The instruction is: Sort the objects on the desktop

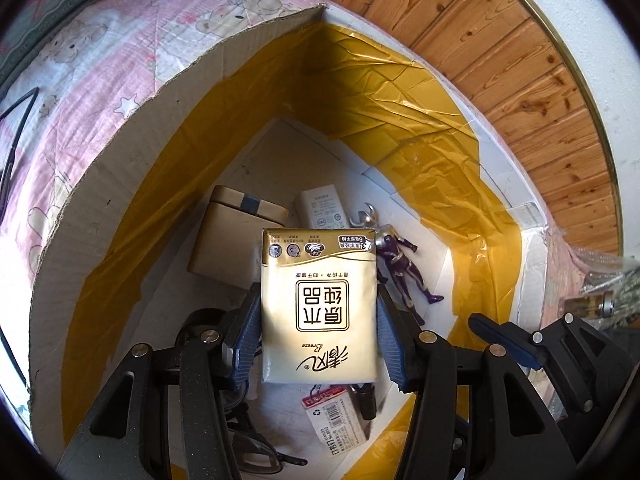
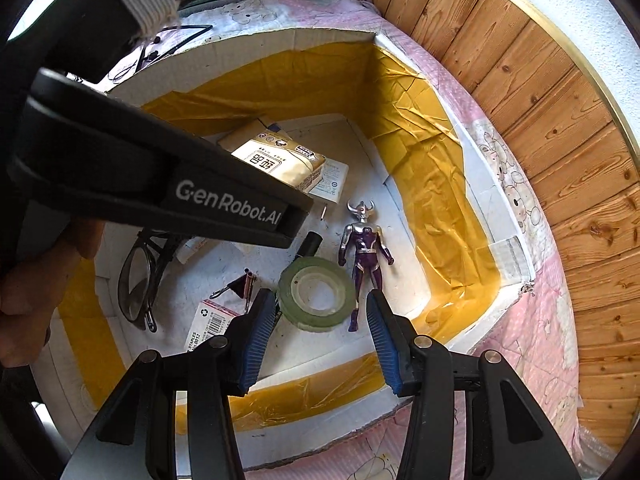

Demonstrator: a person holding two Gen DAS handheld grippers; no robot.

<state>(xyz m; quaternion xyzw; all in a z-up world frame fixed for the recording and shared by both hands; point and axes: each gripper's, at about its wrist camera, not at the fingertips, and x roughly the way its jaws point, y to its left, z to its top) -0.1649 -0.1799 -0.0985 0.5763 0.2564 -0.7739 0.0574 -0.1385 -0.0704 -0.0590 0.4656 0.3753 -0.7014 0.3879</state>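
My left gripper (image 1: 318,320) is shut on a gold tissue pack (image 1: 318,304) and holds it inside a cardboard box (image 1: 120,168) lined with yellow tape. The pack also shows in the right wrist view (image 2: 280,162), under the left gripper's black body (image 2: 160,176). My right gripper (image 2: 320,320) is open and empty above the box, its fingers either side of a green tape roll (image 2: 316,294) lying on the box floor. A purple and silver toy figure (image 2: 364,256) lies beside the roll and shows in the left wrist view (image 1: 396,256).
On the box floor lie a brown carton (image 1: 228,236), a white charger (image 1: 322,210), glasses (image 2: 138,280), a binder clip (image 2: 240,284), a staples box (image 2: 210,326) and a black tube (image 2: 310,244). The box sits on a pink quilt (image 2: 532,320) beside a wooden wall (image 2: 560,140).
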